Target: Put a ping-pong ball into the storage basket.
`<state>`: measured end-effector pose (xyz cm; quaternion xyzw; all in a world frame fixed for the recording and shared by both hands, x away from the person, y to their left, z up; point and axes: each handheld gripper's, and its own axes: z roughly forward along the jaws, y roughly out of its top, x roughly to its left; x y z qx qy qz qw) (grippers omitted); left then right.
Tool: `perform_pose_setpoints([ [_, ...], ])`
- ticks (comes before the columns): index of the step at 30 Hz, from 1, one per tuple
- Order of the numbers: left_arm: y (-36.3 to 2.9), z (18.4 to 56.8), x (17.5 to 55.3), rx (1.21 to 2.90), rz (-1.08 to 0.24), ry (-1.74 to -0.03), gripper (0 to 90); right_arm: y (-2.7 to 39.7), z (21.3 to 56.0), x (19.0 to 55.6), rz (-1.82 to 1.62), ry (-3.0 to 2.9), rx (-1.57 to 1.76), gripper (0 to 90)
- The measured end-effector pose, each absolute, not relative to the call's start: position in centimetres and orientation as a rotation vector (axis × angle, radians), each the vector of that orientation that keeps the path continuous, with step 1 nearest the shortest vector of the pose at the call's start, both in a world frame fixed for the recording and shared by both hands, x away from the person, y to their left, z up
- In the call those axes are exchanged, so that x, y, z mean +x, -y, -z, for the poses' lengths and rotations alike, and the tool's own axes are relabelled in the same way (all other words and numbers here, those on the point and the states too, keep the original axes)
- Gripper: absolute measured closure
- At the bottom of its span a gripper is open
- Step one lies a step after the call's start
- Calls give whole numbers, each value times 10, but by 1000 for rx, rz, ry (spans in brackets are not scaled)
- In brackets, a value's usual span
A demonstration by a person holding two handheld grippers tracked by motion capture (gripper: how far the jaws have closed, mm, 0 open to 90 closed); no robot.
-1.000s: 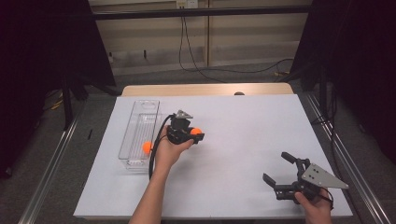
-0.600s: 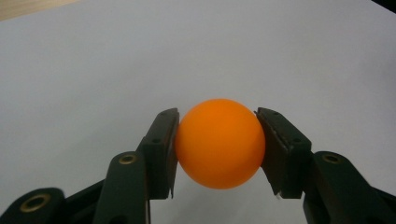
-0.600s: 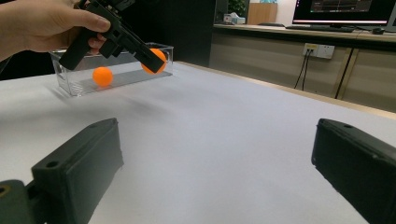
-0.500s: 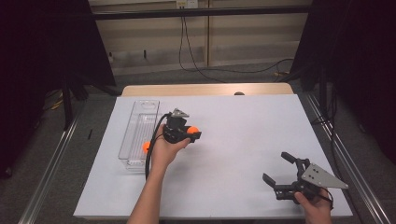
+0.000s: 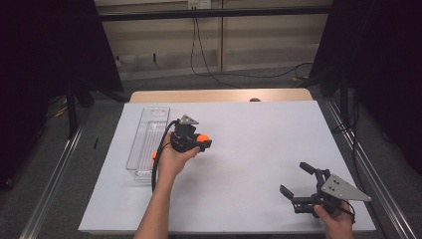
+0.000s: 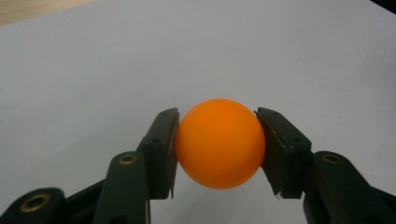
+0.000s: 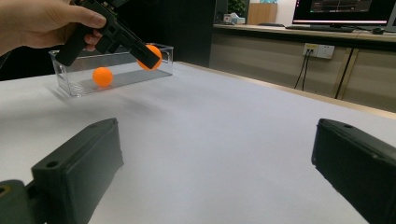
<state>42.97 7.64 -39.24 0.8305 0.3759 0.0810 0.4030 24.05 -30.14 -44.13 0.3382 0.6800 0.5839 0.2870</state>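
There were two orange balls (image 7: 149, 57): one sat clamped in a gripper, the other (image 7: 102, 76) lay inside the one clear plastic bin (image 5: 147, 130). Two grippers (image 5: 203, 143) (image 5: 298, 184) were at the one table (image 5: 259, 139), each in a hand.

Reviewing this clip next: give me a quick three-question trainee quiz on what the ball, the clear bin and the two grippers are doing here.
1. True or false: the left gripper is clamped on an orange ball.
2. Where does the second orange ball lie? A) on the white table sheet B) inside the clear bin C) between the right gripper's jaws
3. Fill in: the right gripper has its jaws ____ with nothing between them.

Key
1. True: both pads press on the ball's sides, above the white table sheet.
2. B: it lies on the bin's floor.
3. Open: they stand wide apart near the table's near right corner.
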Motion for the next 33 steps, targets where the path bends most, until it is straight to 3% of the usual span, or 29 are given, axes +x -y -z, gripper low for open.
perform_pose_setpoints([
  [33,-94,385,430,2086,-222,-979,509,301,442,241,-1562,-1814,907,12],
])
